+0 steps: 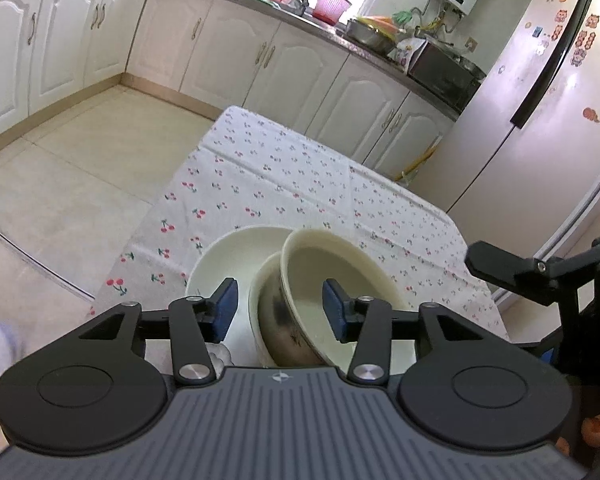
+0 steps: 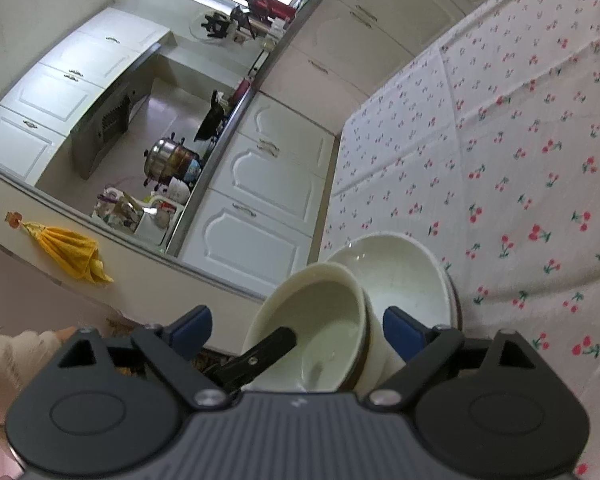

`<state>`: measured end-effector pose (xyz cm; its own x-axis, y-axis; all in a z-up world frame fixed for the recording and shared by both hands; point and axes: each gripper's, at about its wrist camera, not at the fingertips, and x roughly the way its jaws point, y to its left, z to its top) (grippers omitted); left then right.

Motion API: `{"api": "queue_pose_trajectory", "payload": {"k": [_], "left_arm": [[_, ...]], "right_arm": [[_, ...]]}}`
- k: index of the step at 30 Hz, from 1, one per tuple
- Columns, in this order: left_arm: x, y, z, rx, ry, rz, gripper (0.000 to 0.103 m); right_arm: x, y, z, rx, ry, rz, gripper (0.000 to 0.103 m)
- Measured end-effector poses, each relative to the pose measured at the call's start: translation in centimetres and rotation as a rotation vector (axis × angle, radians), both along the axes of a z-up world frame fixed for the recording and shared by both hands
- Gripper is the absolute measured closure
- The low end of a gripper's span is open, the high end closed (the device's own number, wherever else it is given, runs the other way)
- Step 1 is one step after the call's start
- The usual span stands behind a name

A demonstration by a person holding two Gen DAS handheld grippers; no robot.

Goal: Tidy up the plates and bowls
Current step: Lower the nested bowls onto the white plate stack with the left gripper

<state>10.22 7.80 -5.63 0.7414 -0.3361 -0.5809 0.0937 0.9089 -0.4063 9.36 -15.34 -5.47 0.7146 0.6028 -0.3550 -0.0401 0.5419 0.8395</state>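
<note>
Three cream dishes are stacked near the corner of the table with the cherry-print cloth. A wide shallow bowl lies underneath. On it sits a smaller bowl, and a third bowl leans tilted inside that one. My left gripper is open around the tilted bowl's near wall, one pad inside and one outside, neither pressing. In the right wrist view my right gripper is open around the tilted bowl, in front of the wide bowl. The left finger reaches into the tilted bowl.
White kitchen cabinets run under a cluttered counter. A fridge stands right of the table, with tiled floor to its left. The cloth beyond the stack is bare. The right finger and a hand are at lower right.
</note>
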Motion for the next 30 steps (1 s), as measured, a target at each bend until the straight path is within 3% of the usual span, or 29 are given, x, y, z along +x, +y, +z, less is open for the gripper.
{"api": "queue_pose_trajectory", "payload": {"k": [6, 8, 15, 23, 30], "left_arm": [[-0.6, 2.3, 0.7, -0.004, -0.028, 0.079, 0.037], [-0.4, 3.2, 0.3, -0.025, -0.014, 0.092, 0.025], [-0.5, 4.5, -0.6, -0.102, 0.023, 0.113, 0.027], [-0.3, 3.3, -0.3, -0.098, 0.018, 0.071, 0.029], [-0.4, 3.8, 0.0, -0.095, 0.017, 0.098, 0.028]], "right_arm": [[-0.7, -1.6, -0.1, -0.025, -0.015, -0.076, 0.009], [-0.7, -2.1, -0.8, -0.028, 0.005, -0.096, 0.009], [-0.4, -2.6, -3.5, -0.001, 0.078, -0.103, 0.009], [-0.7, -2.9, -4.4, 0.008, 0.092, -0.099, 0.009], [-1.4, -2.9, -4.4, 0.02, 0.087, -0.086, 0.008]]}}
